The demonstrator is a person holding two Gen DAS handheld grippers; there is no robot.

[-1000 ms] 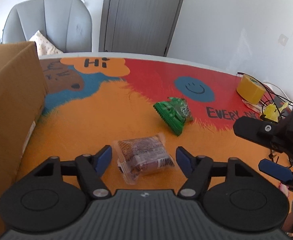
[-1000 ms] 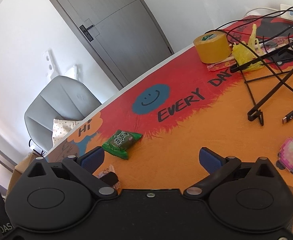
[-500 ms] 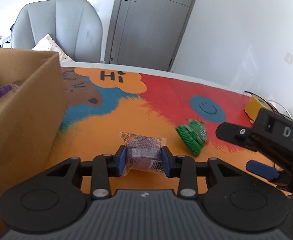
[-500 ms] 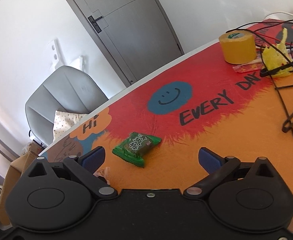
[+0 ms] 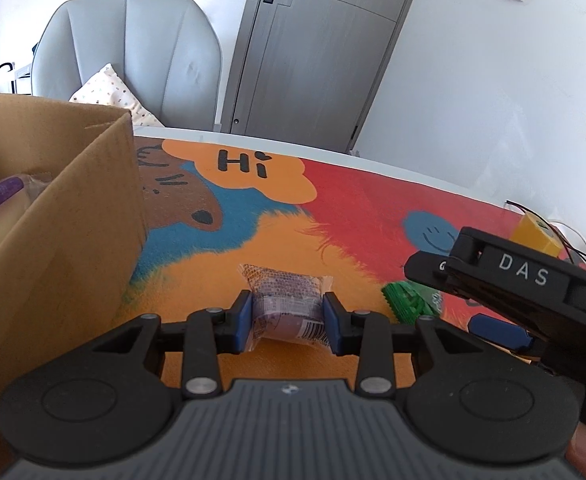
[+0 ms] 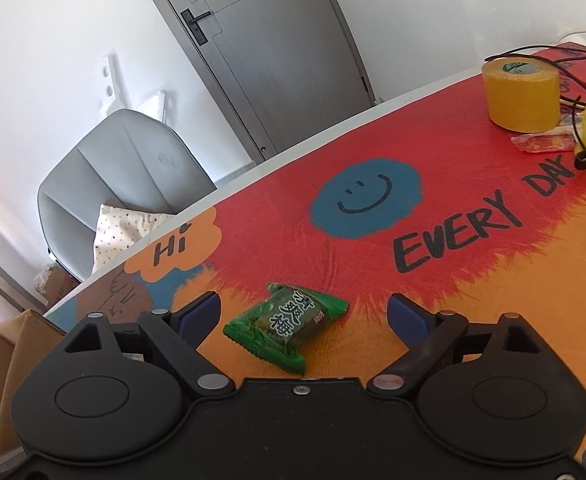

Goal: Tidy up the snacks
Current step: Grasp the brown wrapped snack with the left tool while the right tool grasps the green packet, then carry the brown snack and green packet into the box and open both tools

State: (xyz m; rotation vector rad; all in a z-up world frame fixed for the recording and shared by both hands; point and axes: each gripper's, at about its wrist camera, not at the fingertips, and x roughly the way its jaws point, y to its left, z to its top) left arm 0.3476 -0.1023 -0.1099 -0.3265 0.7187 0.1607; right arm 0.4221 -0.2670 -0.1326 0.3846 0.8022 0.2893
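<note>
- The left tongs (image 5: 286, 322) squeeze the brown snack (image 5: 287, 308), ready for the box (image 5: 53, 220).
- The right tongs (image 6: 303, 314) sit wide around the green snack (image 6: 287, 326), to grab it.

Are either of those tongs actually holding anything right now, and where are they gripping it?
The left tongs pinch the clear-wrapped brown snack across its near end. The right tongs are open around the green snack packet, holding nothing.
</note>
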